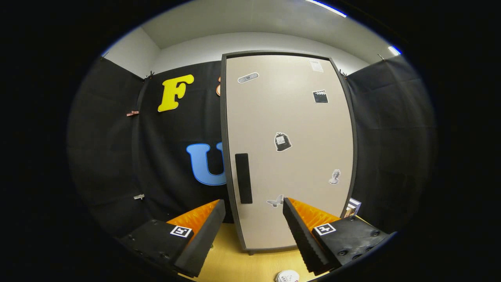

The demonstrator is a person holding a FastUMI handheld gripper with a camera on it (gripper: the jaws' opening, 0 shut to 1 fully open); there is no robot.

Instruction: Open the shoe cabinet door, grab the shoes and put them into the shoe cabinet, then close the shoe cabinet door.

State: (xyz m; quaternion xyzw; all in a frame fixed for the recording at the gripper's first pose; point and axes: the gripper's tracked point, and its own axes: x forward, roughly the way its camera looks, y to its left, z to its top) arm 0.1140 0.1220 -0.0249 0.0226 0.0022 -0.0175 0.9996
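Observation:
A tall beige shoe cabinet (289, 149) with a dark frame stands on the wooden table straight ahead of me. Its door is closed and carries several small stickers. A long black handle (243, 178) runs upright near the door's left edge. My gripper (254, 205) is open, with a wide gap between the fingers and nothing in it. The fingertips hover in front of the door's lower part, the handle just above and between them, closer to the left finger (203, 239). A round whitish object (287, 276) lies on the table below the fingers.
The yellow wooden table (250, 262) runs under the cabinet. A small striped box (353, 206) peeks out beside the cabinet's lower right corner. Black cloth walls close in behind and on both sides.

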